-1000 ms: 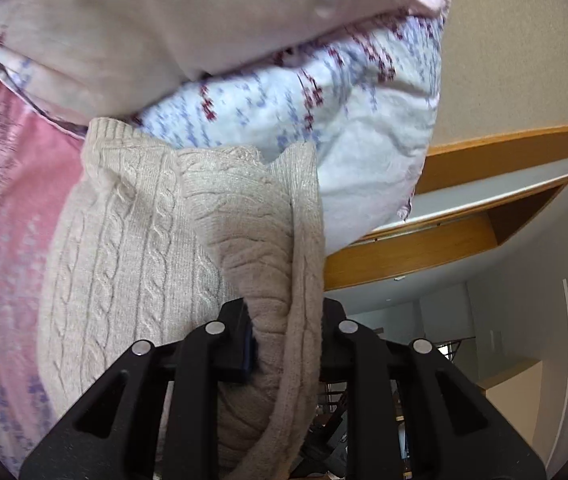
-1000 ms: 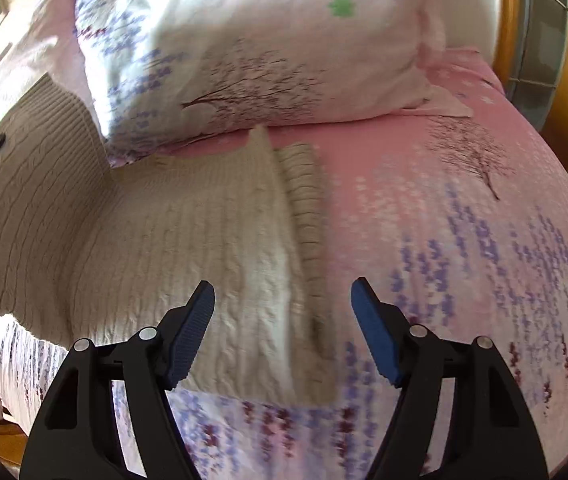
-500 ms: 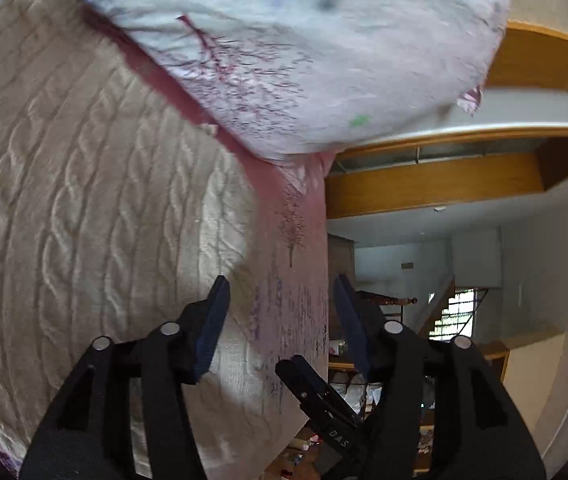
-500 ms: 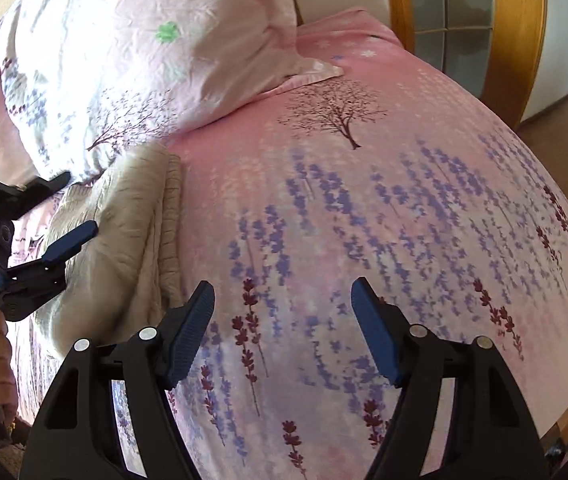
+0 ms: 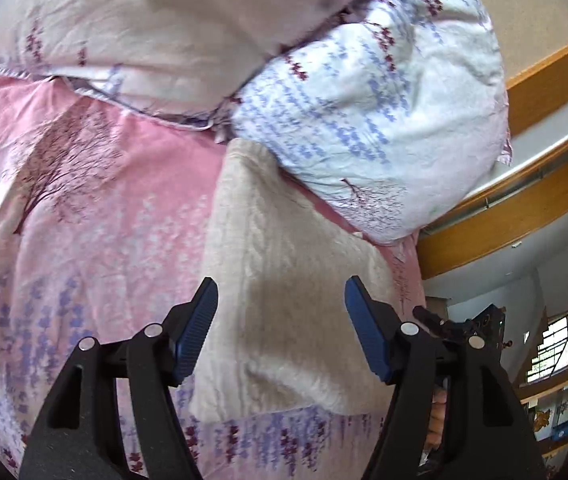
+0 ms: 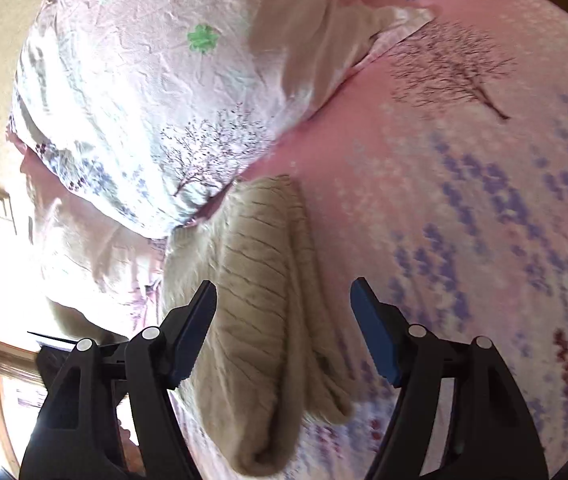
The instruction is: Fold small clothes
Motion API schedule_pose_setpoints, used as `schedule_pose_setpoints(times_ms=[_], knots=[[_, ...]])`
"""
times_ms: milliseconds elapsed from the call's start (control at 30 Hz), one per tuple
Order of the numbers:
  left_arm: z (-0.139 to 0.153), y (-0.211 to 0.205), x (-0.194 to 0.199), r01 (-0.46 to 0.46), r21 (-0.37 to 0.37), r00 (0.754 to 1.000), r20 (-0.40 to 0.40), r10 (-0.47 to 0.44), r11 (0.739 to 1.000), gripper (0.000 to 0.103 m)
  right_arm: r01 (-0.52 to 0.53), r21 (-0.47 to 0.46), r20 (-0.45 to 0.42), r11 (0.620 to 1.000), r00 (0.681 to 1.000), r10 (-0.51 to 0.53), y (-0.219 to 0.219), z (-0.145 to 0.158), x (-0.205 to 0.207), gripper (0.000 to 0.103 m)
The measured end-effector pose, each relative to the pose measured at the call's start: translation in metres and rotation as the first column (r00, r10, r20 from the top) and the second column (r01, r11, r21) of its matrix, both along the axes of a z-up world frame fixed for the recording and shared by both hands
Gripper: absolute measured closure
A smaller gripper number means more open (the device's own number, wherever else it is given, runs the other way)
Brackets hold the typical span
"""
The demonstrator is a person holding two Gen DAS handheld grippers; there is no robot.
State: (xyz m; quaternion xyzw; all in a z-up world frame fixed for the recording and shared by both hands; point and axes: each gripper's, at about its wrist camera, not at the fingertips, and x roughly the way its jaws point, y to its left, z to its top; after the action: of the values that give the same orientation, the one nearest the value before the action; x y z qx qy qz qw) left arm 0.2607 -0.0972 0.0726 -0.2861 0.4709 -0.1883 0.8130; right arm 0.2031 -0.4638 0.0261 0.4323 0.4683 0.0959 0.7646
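Nearest to us, the left gripper (image 5: 279, 320) is hovering with its blue-padded jaws spread wide and holding nothing, and the beige cable-knit sweater (image 5: 288, 300) is lying folded directly beyond and between them. The sweater's near edge is running just past the fingertips (image 5: 199, 320), with a strip of the pink floral bedsheet (image 5: 83, 240) showing beneath it. To the left of the sweater we are seeing a broad stretch of bare sheet, the widest open room in this view. To its right the sheet is narrowing quickly toward the wooden bed frame (image 5: 504, 236), so there is little margin on that side.

From the other side, the right gripper (image 6: 284, 324) is also hanging with its jaws spread apart and pinching nothing. Here the sweater (image 6: 259, 288) is sitting mostly behind the left-hand finger (image 6: 191, 328), its rounded folded edge bulging toward us, and more open pink sheet (image 6: 464, 208) is extending to the right of it.

Farther off, the sweater's far edge is touching, and partly tucked under, the white floral-print pillow (image 5: 372, 112), which is closing off any room beyond. In the right wrist view the same pillow (image 6: 155, 92) is overhanging the sweater's far corner. A second pale pink pillow (image 5: 155, 28) is lying beside it, farther left of the sweater.
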Motion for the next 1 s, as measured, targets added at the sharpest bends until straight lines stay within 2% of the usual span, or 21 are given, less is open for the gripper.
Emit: schedule_pose_setpoints(times_ms=[100, 200, 267, 333, 433, 500, 567, 600, 667, 733, 800, 867, 933, 1000], knots=[[-0.020, 0.017, -0.008, 0.011, -0.026, 0.999, -0.045, -0.012, 1.000, 0.037, -0.007, 0.013, -0.019, 1.000, 1.000, 0.007, 0.007, -0.003, 0.014, 0.034], [-0.027, 0.008, -0.012, 0.058, -0.001, 0.997, -0.057, -0.058, 0.998, 0.036, -0.023, 0.002, -0.026, 1.000, 0.999, 0.023, 0.013, -0.006, 0.025, 0.048], [-0.031, -0.002, -0.011, 0.089, 0.020, 0.994, -0.062, -0.087, 0.996, 0.036, -0.050, -0.013, -0.015, 0.999, 0.999, 0.050, 0.019, -0.006, 0.028, 0.081], [-0.036, -0.009, -0.011, 0.120, 0.029, 0.991, -0.071, -0.117, 0.992, 0.037, -0.069, -0.086, 0.018, 0.994, 0.997, 0.071, 0.027, 0.000, 0.032, 0.092], [-0.037, -0.015, -0.012, 0.143, 0.058, 0.988, -0.061, -0.139, 0.988, 0.037, -0.069, -0.236, 0.140, 0.969, 0.985, 0.104, 0.037, 0.035, 0.033, 0.094], [-0.036, -0.016, -0.012, 0.159, 0.062, 0.986, -0.057, -0.156, 0.985, 0.037, -0.049, -0.317, 0.234, 0.947, 0.964, 0.128, 0.044, 0.063, 0.033, 0.094], [-0.037, -0.018, -0.012, 0.171, 0.056, 0.984, -0.063, -0.167, 0.984, 0.037, -0.028, -0.397, 0.284, 0.917, 0.947, 0.152, 0.050, 0.082, 0.033, 0.094], [-0.039, -0.021, -0.011, 0.174, 0.059, 0.983, -0.068, -0.170, 0.983, 0.037, -0.028, -0.435, 0.275, 0.900, 0.948, 0.162, 0.052, 0.082, 0.035, 0.094], [-0.043, -0.025, -0.011, 0.181, 0.067, 0.981, -0.082, -0.175, 0.981, 0.037, -0.049, -0.469, 0.189, 0.882, 0.970, 0.154, 0.051, 0.064, 0.047, 0.094], [-0.048, -0.027, -0.012, 0.183, 0.074, 0.980, -0.096, -0.176, 0.980, 0.037, -0.069, -0.471, 0.084, 0.880, 0.989, 0.122, 0.046, 0.036, 0.055, 0.094], [-0.050, -0.028, -0.013, 0.185, 0.081, 0.979, -0.102, -0.177, 0.979, 0.037, -0.073, -0.468, 0.031, 0.881, 0.995, 0.099, 0.044, 0.017, 0.059, 0.094], [-0.051, -0.029, -0.014, 0.188, 0.083, 0.978, -0.107, -0.179, 0.979, 0.037, -0.083, -0.460, 0.003, 0.884, 0.995, 0.095, 0.044, 0.009, 0.063, 0.094], [-0.051, -0.030, -0.013, 0.188, 0.082, 0.978, -0.109, -0.178, 0.979, 0.037, -0.083, -0.438, 0.009, 0.895, 0.995, 0.097, 0.043, 0.015, 0.063, 0.093], [-0.049, -0.030, -0.013, 0.188, 0.072, 0.978, -0.105, -0.180, 0.980, 0.037, -0.070, -0.396, 0.019, 0.916, 0.996, 0.084, 0.030, 0.024, 0.050, 0.083]])
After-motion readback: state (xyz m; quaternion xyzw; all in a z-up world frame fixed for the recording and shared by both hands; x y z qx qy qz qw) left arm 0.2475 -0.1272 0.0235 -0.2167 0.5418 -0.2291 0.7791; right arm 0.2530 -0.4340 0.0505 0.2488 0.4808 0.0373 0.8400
